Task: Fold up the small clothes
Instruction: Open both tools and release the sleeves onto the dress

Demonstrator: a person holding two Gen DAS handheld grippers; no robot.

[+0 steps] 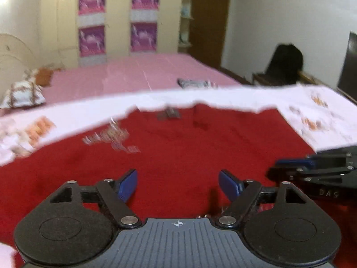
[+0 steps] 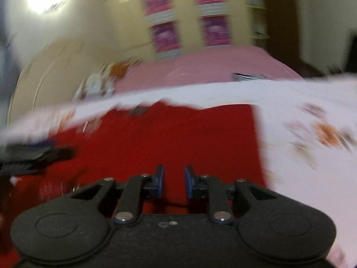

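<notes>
A red garment [image 1: 178,151] with a pale print near its top lies flat on a white patterned sheet [image 1: 319,116]. My left gripper [image 1: 177,186] is open and empty just above the garment's near part. My right gripper [image 2: 174,182] hovers over the same red garment [image 2: 174,138]; its blue pads stand a narrow gap apart with nothing between them. The right gripper also shows at the right edge of the left wrist view [image 1: 312,172]. The left gripper shows blurred at the left edge of the right wrist view [image 2: 38,154].
The white sheet [image 2: 308,156] lies over a pink bedspread [image 1: 142,76]. A striped folded item [image 1: 194,82] sits beyond the sheet. Pillows [image 1: 24,93] lie at the far left. A wardrobe with purple panels [image 1: 118,20], a dark chair [image 1: 283,67] and a screen [image 1: 348,67] stand behind.
</notes>
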